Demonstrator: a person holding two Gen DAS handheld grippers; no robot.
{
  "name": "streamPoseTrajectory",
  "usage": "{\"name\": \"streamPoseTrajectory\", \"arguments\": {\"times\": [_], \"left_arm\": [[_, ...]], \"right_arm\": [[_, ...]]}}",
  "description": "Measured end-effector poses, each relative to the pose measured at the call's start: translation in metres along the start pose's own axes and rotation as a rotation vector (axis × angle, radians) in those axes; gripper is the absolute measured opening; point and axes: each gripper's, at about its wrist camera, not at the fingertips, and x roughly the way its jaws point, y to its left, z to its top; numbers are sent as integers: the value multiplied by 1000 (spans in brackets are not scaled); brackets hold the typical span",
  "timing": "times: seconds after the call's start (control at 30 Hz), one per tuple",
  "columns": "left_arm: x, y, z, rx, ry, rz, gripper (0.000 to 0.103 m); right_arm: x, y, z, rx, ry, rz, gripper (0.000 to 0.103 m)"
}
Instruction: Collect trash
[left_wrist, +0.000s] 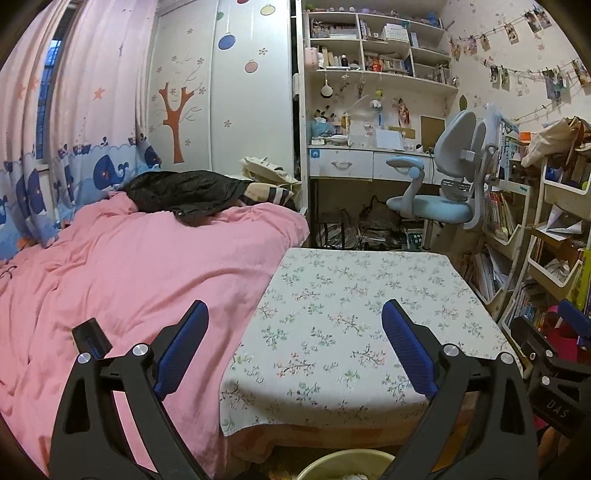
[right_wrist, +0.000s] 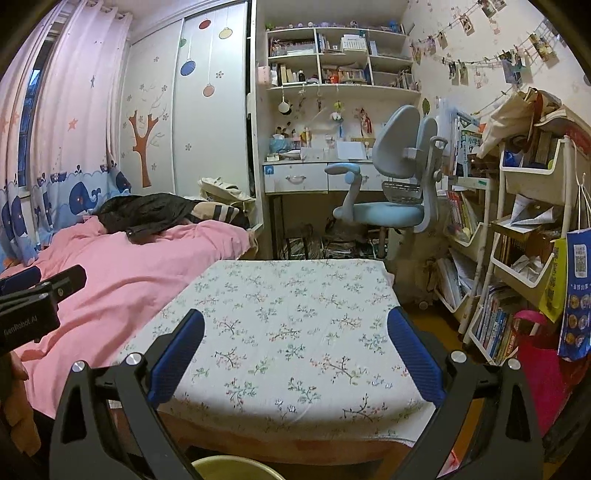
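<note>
left tool (left_wrist: 293, 345) released, empty | right tool (right_wrist: 295, 350) released, empty | desk (left_wrist: 354, 295) bare | risk: trash may miss bin (left_wrist: 345, 466), barely visible at near edge

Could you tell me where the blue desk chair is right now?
The blue desk chair stands at the far side of the room, by the white desk, beyond the floral-covered table.

Bin (left_wrist: 345, 466) cut off at bottom edge, contents unclear
</note>
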Motion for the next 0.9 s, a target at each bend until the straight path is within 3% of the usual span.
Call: {"name": "streamPoseTrajectory", "arguments": {"times": [0.9], "left_arm": [[55, -29, 36, 26, 9, -56, 95]], "right_arm": [[35, -14, 32, 9, 35, -29, 95]]}}
